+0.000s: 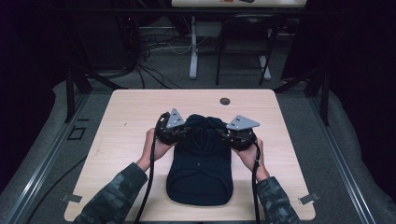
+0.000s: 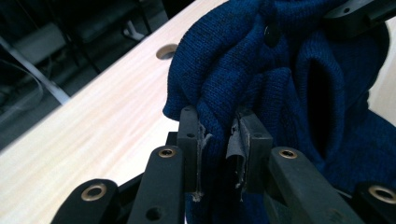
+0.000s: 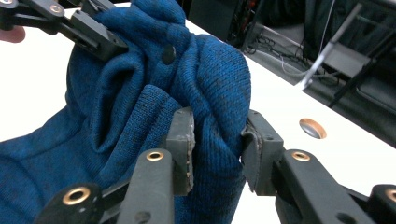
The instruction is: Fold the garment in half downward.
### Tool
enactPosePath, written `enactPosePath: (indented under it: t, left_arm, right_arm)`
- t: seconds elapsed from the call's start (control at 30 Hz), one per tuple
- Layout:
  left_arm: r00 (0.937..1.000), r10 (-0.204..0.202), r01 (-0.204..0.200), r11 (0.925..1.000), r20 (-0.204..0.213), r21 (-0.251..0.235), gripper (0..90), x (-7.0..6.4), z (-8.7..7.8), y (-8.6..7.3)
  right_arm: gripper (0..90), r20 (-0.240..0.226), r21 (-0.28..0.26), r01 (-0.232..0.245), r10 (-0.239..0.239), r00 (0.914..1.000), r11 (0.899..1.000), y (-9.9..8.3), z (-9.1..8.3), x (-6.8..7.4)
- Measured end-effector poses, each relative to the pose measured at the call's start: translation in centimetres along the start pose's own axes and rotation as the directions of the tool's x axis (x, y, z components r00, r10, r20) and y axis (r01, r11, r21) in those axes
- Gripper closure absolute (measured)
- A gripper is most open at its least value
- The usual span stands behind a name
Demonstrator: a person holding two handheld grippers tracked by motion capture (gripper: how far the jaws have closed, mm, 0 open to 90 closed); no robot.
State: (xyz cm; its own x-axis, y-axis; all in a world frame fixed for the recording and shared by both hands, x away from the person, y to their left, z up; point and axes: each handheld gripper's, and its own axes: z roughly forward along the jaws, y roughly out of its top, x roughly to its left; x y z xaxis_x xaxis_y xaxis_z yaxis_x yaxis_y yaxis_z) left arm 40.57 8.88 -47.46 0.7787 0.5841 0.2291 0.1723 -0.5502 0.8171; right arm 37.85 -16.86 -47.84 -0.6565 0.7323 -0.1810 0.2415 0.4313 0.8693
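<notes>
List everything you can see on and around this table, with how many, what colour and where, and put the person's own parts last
knitted garment: one, dark blue, middle of the table, far end bunched up
button: one, dark, on the bunched knit
table: one, light wood, round hole near its far edge
second table: one, white leg, on the floor beyond
folding chair: one, dark, beside that table
cables: several, dark, floor behind
left gripper: one, black, shut on the knit
right gripper: one, black, shut on the knit
sleeves: two, camouflage green, bottom of the high view
</notes>
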Motion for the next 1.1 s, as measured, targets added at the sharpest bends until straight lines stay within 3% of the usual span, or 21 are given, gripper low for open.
enactPosePath:
  t: [0.13,0.2,0.33,0.37,0.43,0.53,0.63,0.67,0.73,1.0,1.1]
  left_arm:
    - [0.9997,0.025,-0.025,0.9997,-0.002,-0.007,74.8,-0.4,0.1,0.3]
    - [0.9996,0.028,-0.028,0.9995,0.001,-0.010,74.8,-0.5,0.1,0.4]
    - [0.9991,0.042,-0.042,0.9990,0.009,-0.016,74.7,-0.7,0.2,0.5]
    - [0.9989,0.044,-0.044,0.9989,0.012,-0.019,74.7,-0.8,0.2,0.5]
    - [0.9984,0.055,-0.055,0.9983,0.010,-0.020,74.7,-0.9,0.2,0.6]
    - [0.9976,0.068,-0.068,0.9977,0.014,-0.009,74.5,-0.9,0.2,0.6]
    - [0.9980,0.058,-0.058,0.9983,0.024,0.003,74.5,-0.7,0.2,0.5]
    - [0.9981,0.053,-0.054,0.9985,0.029,0.007,74.5,-0.7,0.1,0.5]
    - [0.9984,0.047,-0.047,0.9989,0.031,0.008,74.4,-0.6,-0.1,0.5]
    - [0.9968,-0.012,0.008,0.9988,0.079,0.049,68.3,0.0,-0.5,0.0]
    - [0.9957,-0.020,0.013,0.9968,0.091,0.079,63.5,0.1,-0.5,-0.5]
  right_arm:
    - [62.4,-0.038,0.021,-0.055,0.056,0.9977,0.998,-0.6,-0.1,-0.8]
    - [59.0,-0.054,0.005,-0.071,0.071,0.9960,0.997,-0.9,-0.2,-1.0]
    - [48.6,-0.110,0.027,-0.130,0.132,0.9851,0.991,-1.7,0.1,-1.6]
    - [49.5,-0.126,0.043,-0.154,0.159,0.9792,0.987,-2.0,0.4,-1.8]
    - [53.4,-0.127,0.040,-0.158,0.162,0.9786,0.987,-2.2,0.5,-1.7]
    - [66.0,-0.112,0.028,-0.142,0.144,0.9831,0.989,-2.7,0.5,-1.3]
    - [69.6,-0.096,0.008,-0.124,0.124,0.9876,0.992,-2.8,0.4,-0.9]
    - [70.8,-0.069,0.008,-0.092,0.092,0.9933,0.996,-2.6,0.2,-0.5]
    - [71.0,-0.064,0.002,-0.085,0.085,0.9943,0.996,-2.5,0.2,-0.4]
    - [73.0,-0.013,-0.031,0.016,-0.017,0.9998,0.999,-1.9,-0.4,1.0]
    - [73.2,-0.027,-0.030,0.047,-0.048,0.9985,0.998,-2.0,-0.3,1.2]
